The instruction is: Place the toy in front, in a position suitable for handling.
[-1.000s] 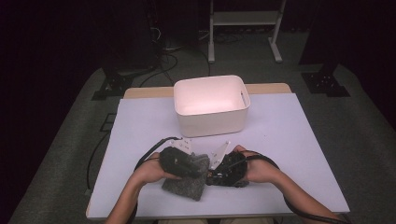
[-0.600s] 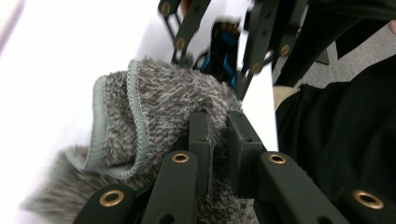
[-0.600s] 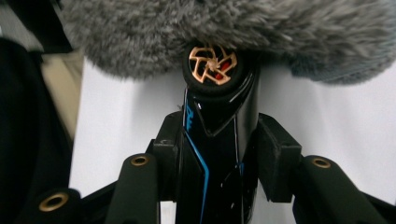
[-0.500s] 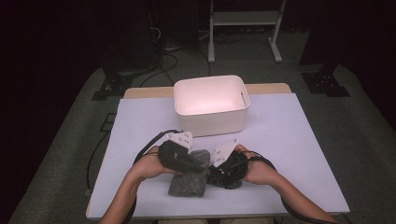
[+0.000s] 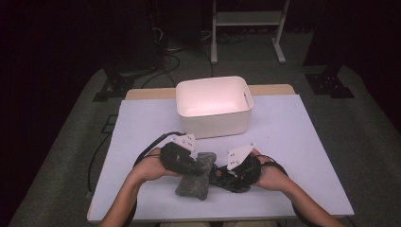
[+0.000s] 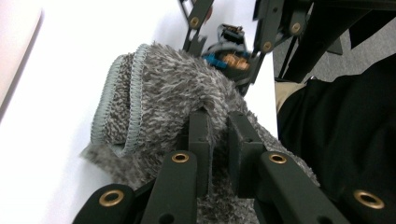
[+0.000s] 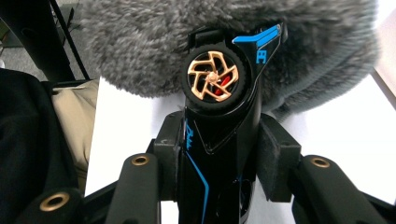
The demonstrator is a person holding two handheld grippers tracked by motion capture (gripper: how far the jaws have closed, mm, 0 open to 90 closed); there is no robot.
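Observation:
A grey fuzzy pouch [image 5: 193, 184] with a stitched hem lies near the table's front edge, one end raised. My left gripper [image 5: 195, 165] is shut on that raised edge; in the left gripper view its pads [image 6: 200, 133] pinch the pile of the pouch [image 6: 168, 88]. My right gripper [image 5: 223, 178] is shut on a black toy car [image 5: 231, 182] with blue stripes. In the right gripper view the car [image 7: 217, 121] sits between the pads, its gold-spoked wheel [image 7: 213, 77] pointing at the pouch [image 7: 154, 42]. The car's nose [image 6: 229, 58] touches the pouch's far side.
A white plastic bin [image 5: 215, 124] stands at the back middle of the white table [image 5: 302, 142], with nothing visible inside. The person's lap [image 6: 336, 140] is close beyond the front edge. Cables and a stand lie on the floor behind.
My left gripper has risen a little and lifted the pouch's edge off the table. My right gripper with the car has shifted slightly to the right.

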